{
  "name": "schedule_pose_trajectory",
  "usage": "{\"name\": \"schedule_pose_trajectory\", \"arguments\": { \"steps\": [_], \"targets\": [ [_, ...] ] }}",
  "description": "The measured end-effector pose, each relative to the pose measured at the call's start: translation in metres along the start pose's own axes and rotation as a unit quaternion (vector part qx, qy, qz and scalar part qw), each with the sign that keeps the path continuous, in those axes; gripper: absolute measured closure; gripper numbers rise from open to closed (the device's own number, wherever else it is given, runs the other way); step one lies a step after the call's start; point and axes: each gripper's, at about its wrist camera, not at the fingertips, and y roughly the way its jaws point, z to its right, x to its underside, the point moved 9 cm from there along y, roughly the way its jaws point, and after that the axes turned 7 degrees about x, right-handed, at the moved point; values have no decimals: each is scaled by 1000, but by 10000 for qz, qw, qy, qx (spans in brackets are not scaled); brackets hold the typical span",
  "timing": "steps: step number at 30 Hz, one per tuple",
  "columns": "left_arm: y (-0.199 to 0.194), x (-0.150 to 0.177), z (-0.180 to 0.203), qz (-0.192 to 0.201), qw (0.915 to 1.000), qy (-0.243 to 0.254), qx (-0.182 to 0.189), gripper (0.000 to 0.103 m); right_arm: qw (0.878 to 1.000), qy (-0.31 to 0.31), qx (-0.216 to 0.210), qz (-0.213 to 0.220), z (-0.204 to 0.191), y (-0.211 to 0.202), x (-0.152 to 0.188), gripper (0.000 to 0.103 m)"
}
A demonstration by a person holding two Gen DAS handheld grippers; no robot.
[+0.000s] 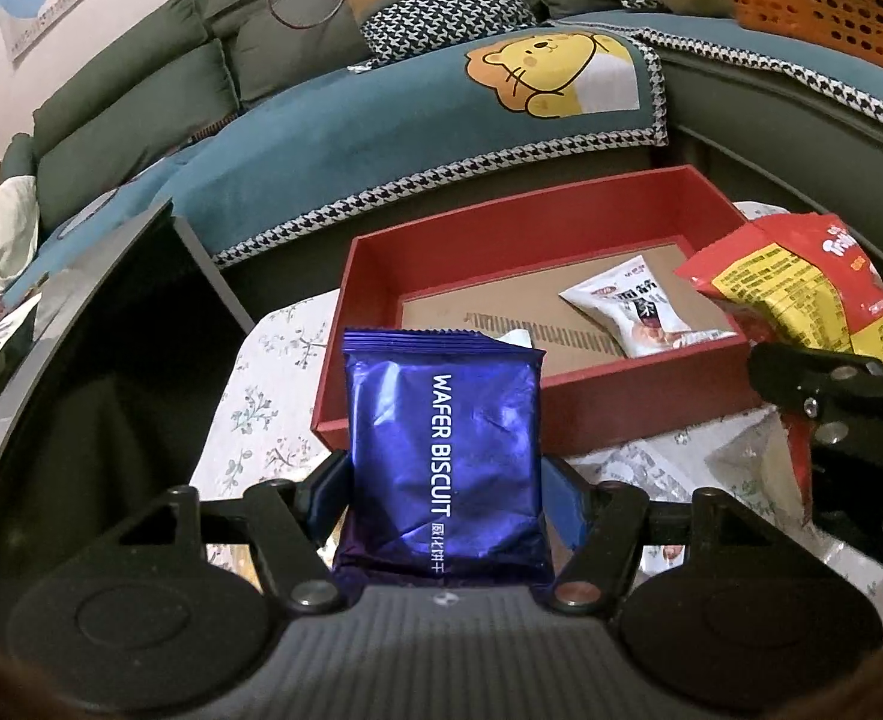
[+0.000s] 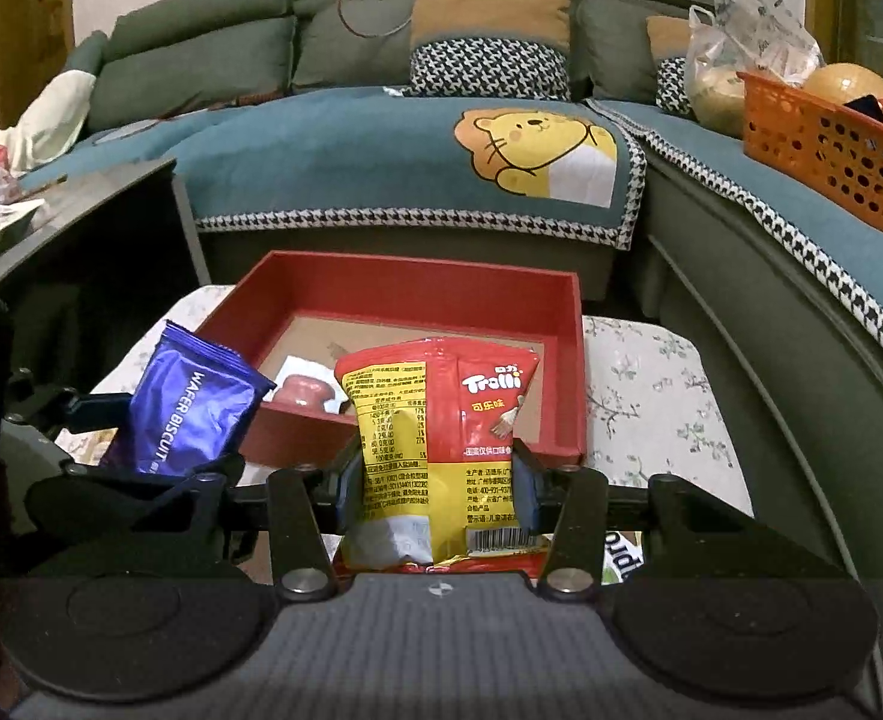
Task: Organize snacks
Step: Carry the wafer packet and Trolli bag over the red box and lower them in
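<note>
Left gripper (image 1: 444,480) and right gripper (image 2: 438,480), jaws clamped, tilted downward.

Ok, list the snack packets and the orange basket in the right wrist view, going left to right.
Blue wafer biscuit packet → small white packet in the red box → red and yellow Trolli bag → orange basket.

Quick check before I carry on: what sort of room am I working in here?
Most likely a home living room: a green sofa with a lion-print blanket, a badminton racket on the cushions, and a low table with a floral cloth holding the red box.
</note>
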Motion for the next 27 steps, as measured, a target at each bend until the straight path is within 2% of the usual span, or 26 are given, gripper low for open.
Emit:
{"name": "schedule_pose_trajectory", "arguments": {
  "steps": [27],
  "targets": [
    [45, -31, -7, -70, 9995, -295, -40, 33, 9999, 81, -5, 150, 2, 43, -27, 48]
  ]
}}
